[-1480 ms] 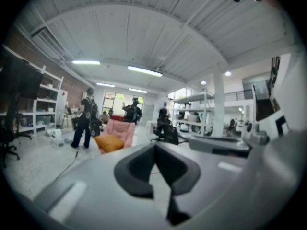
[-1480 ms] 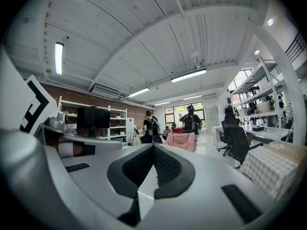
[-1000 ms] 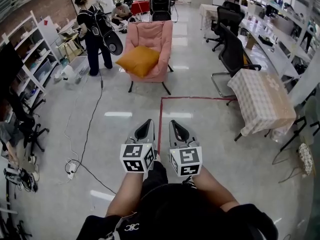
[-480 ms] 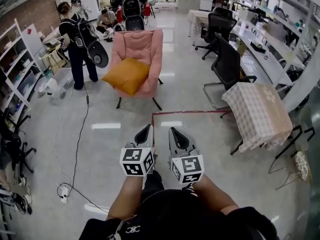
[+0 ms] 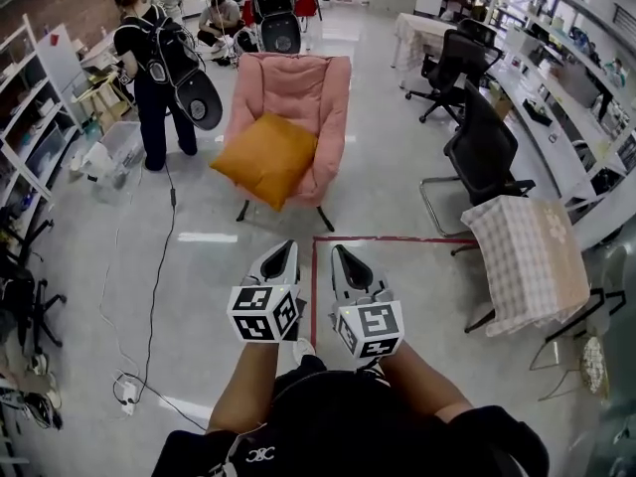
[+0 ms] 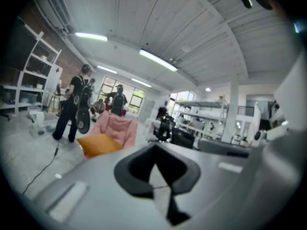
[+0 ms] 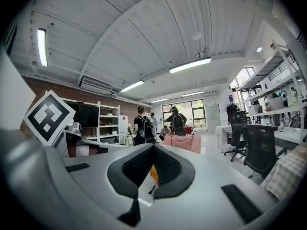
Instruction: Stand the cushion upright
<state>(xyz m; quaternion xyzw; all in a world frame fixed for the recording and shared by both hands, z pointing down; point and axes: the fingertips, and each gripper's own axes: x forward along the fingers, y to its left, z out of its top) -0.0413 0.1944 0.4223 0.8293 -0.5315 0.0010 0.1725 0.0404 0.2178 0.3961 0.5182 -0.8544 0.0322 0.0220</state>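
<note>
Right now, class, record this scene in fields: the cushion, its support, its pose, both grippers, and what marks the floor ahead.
Cushion: orange cushion
Support: pink armchair
Pose: corner down, leaning back on the chair, not upright
Left gripper: jaws shut, empty, well short of the chair
Right gripper: jaws shut, empty, beside the left
Floor ahead: red tape line between grippers and chair

Left tongs (image 5: 283, 256): held out ahead, just beside the other pair, jaws closed together with nothing between them.
Right tongs (image 5: 343, 258): pointed the same way, jaws likewise together and empty.
Left forearm (image 5: 243, 391): bare, stretched forward.
Right forearm (image 5: 422, 381): bare, stretched forward, roughly parallel to the left.
</note>
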